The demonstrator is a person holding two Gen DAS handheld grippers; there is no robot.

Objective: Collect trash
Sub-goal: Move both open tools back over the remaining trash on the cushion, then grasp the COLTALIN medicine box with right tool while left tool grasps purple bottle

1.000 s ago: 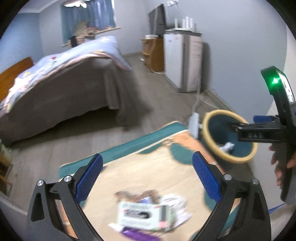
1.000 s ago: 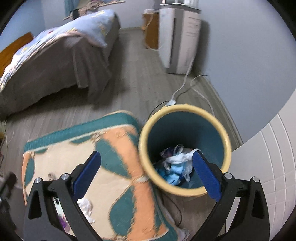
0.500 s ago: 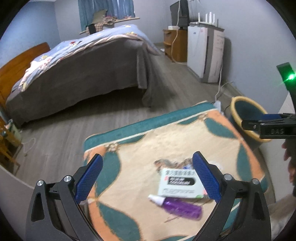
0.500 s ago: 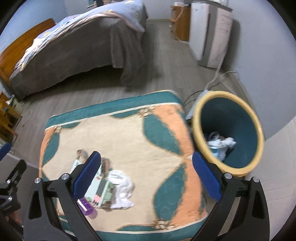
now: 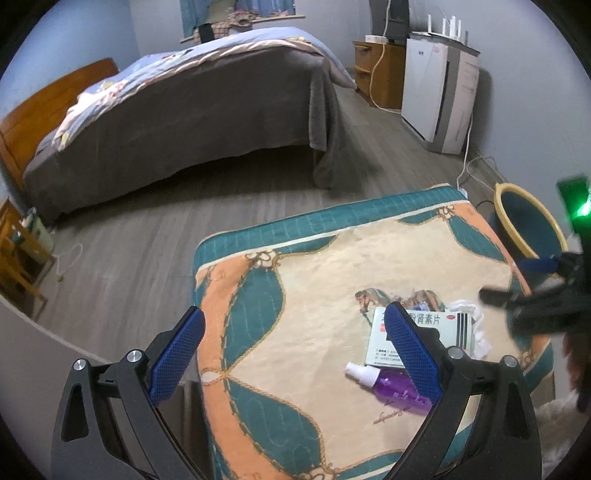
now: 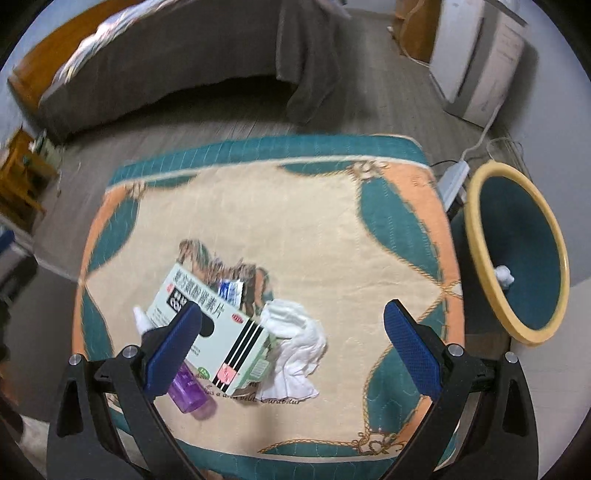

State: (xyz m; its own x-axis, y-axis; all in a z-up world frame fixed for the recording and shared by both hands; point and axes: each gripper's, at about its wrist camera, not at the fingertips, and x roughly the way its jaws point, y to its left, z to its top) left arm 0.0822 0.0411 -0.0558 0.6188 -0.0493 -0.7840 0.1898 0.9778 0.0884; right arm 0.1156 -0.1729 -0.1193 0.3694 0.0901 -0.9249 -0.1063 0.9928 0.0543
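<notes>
Both tools are spread wide and hold nothing: the right tool (image 6: 291,328) hangs above the crumpled white tissue (image 6: 295,347), the left tool (image 5: 295,343) over the patterned table (image 5: 314,288). Beside the tissue lie a medicine box (image 6: 210,328) and a purple bottle (image 6: 188,391). Just past the table's right edge stands a yellow-rimmed bin (image 6: 517,251).

You're in a bedroom of a home. Ahead of you stands a bed (image 5: 192,99) with a grey cover, a pale blue quilt and a wooden headboard (image 5: 44,99). Grey plank flooring (image 5: 129,236) runs under it (cables trail along the wall). A wooden cabinet (image 5: 380,74) sits in the far corner beside a white appliance (image 5: 439,99), and curtains (image 5: 236,9) hang at the window. Nearest you lies a patterned teal-and-orange mat (image 5: 295,314).
</notes>
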